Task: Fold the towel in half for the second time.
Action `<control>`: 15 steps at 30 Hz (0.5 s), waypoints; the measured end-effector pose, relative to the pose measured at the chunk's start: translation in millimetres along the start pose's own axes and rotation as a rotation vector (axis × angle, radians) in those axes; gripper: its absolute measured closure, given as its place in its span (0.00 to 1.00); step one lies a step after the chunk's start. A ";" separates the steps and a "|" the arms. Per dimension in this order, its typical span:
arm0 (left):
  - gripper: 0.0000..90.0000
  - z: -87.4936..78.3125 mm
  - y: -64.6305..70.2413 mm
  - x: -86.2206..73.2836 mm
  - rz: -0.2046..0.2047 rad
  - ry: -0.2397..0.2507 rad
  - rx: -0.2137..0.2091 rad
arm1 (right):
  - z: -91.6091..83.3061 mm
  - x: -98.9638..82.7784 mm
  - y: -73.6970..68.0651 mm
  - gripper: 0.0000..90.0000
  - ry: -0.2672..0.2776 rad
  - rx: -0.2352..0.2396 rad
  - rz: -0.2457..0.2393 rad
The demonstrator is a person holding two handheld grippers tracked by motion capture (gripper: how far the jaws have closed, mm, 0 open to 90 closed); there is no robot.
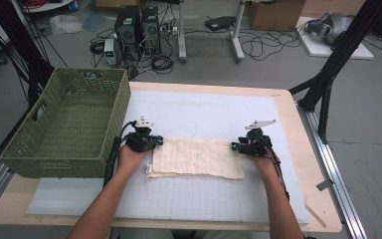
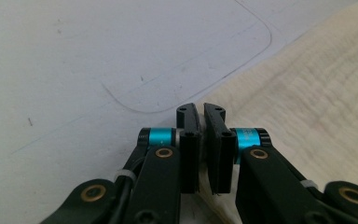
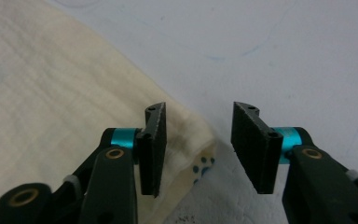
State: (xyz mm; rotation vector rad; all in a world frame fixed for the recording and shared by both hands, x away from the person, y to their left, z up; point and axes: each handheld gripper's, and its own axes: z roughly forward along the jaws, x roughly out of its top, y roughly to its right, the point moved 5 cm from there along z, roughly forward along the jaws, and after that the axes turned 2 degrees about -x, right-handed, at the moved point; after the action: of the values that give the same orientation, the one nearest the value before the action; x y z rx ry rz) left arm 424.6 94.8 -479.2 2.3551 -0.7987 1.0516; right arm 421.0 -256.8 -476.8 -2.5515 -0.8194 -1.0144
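Folded cloth (image 1: pixel 197 158) lies mid-mat, just beside basket (image 1: pixel 64 124). Left gripper (image 2: pixel 200 122) clenched on cloth's far left corner. Right gripper (image 3: pixel 199 122) unclenched, straddling far right corner, pads not pressing. Step: grasping corners. Next, probably: right closes, then both lift together

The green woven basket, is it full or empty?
Empty: the green woven basket shows bare weave inside; the cream cloth lies outside on the mat.
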 end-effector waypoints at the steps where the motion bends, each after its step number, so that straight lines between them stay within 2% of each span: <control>1: 0.94 -0.5 -0.4 -0.3 0.001 -0.006 -0.001 | 0.1 -0.3 0.0 0.67 0.003 0.001 0.002; 3: 0.94 -0.6 -0.5 -0.3 0.000 -0.004 -0.004 | -0.8 -0.5 -1.4 0.80 -0.003 0.021 -0.007; 4: 0.95 -0.7 -0.5 -0.3 -0.001 -0.004 -0.004 | -0.7 -0.3 -3.2 0.88 -0.003 0.038 -0.027; 5: 0.95 -1.0 -0.5 -0.3 -0.001 -0.007 -0.002 | -0.9 -0.3 -5.1 0.92 -0.009 0.039 -0.034; 7: 0.96 -1.7 -0.3 0.2 -0.001 -0.003 0.006 | -1.2 1.1 -8.3 0.94 -0.016 0.021 -0.078; 9: 0.96 -3.7 -0.7 1.9 0.007 0.012 0.024 | -1.9 2.2 -8.4 0.95 -0.014 -0.011 -0.089; 13: 0.96 -13.5 -1.5 12.8 0.003 0.112 0.052 | -7.6 9.1 -5.9 0.95 0.048 -0.063 -0.099; 15: 0.96 -16.7 -0.5 16.0 -0.006 0.147 0.047 | -10.0 12.0 -6.4 0.95 0.071 -0.087 -0.118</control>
State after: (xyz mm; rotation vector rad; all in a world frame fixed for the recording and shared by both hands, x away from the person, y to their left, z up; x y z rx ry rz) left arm 425.0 99.9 -456.6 2.2855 -0.7199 1.2371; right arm 418.9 -251.2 -461.0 -2.5473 -0.9347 -1.1941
